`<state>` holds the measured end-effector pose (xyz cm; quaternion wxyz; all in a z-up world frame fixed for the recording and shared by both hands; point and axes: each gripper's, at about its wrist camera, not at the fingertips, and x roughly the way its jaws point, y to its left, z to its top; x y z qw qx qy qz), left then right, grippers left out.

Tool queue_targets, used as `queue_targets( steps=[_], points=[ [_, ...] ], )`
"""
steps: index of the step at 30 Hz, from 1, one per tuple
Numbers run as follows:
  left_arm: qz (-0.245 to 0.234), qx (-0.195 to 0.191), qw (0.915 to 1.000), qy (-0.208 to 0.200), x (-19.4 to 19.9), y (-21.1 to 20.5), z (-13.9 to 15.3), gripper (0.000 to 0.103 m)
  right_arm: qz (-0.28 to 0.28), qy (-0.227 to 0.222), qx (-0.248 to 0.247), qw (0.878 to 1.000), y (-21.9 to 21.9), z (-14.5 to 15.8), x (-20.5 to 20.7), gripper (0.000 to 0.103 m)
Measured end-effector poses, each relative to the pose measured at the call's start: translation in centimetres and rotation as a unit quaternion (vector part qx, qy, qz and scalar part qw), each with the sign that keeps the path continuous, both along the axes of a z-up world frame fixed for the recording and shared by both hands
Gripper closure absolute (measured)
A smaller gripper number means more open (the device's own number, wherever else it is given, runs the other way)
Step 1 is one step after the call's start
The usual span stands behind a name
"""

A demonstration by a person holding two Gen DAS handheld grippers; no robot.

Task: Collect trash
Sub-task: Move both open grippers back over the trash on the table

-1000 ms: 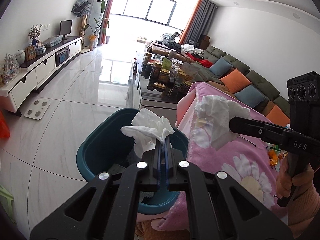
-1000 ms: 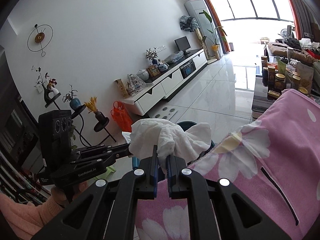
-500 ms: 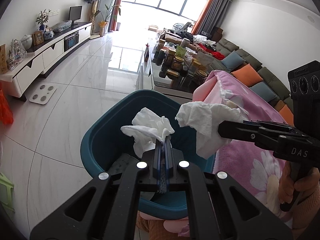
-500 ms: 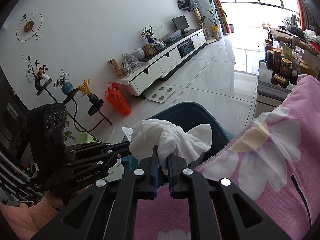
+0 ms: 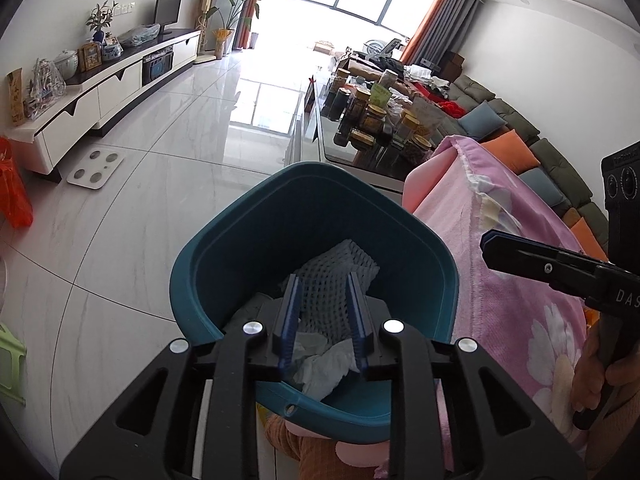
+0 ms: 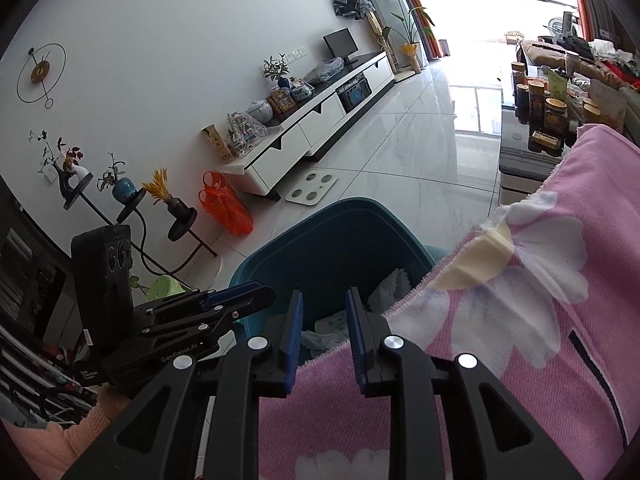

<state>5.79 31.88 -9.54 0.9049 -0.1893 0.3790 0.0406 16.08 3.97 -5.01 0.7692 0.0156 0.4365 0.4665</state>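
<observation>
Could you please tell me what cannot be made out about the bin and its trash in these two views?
- Left wrist view: the teal bin's bottom is hidden by the white foam net, the crumpled tissue and the left gripper.
- Right wrist view: the pink blanket covers the bin's right side.
- Both views: how many tissues lie inside cannot be counted.
- Right wrist view: the floor beside the bin is hidden by the left gripper.

A: What sits along the TV stand [image 5: 100, 92]?

B: A monitor [image 5: 167, 10] at its far end, a framed picture [image 5: 91, 56] and a white jar [image 5: 66, 62] nearer. A white scale [image 5: 95, 163] lies on the floor just before the stand, an orange bag [image 5: 14, 190] beside its near end.

A: And across from it?

B: A table [image 5: 320, 140] crowded with jars [image 5: 370, 114], then a sofa [image 5: 532, 140] with 2 orange cushions [image 5: 510, 148].
</observation>
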Motion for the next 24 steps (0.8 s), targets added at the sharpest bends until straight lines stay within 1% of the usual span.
queue_targets(
  steps=[3, 4, 5, 7, 12, 15, 21, 24],
  points=[
    [-0.005, 0.011, 0.9998, -0.019, -0.8, -1.0, 1.1, 0.072, -0.003, -0.006, 0.011, 1.0, -1.2, 0.6, -0.4, 0.078],
    [-0.008, 0.015, 0.9995, -0.026, -1.0, -1.4, 1.6, 0.067, -0.005, -0.009, 0.014, 1.0, -1.7, 0.8, -0.6, 0.078],
    [-0.012, 0.019, 0.9992, -0.034, -1.4, -1.6, 2.0, 0.06, -0.007, -0.013, 0.017, 1.0, -2.3, 1.1, -0.8, 0.076],
    [-0.023, 0.025, 0.9983, -0.047, -1.8, -2.7, 2.9, 0.052, -0.012, -0.022, 0.025, 0.999, -3.5, 1.6, -1.2, 0.072],
    [-0.071, 0.041, 0.9942, -0.07, -2.2, -6.7, 4.7, 0.05, -0.036, -0.042, 0.041, 0.998, -7.2, 2.5, -2.4, 0.067],
    [-0.109, 0.038, 0.9902, -0.078, -2.0, -9.7, 5.2, 0.048, -0.058, -0.053, 0.049, 0.996, -9.8, 3.0, -3.2, 0.065],
    [-0.19, 0.039, 0.9773, -0.085, -1.2, -16.6, 5.5, 0.046, -0.113, -0.054, 0.067, 0.99, -15.7, 3.1, -4.7, 0.06],
    [-0.221, 0.034, 0.9709, -0.085, -0.9, -19.3, 5.1, 0.046, -0.151, -0.064, 0.063, 0.984, -18.6, 3.1, -5.6, 0.058]
  ],
)
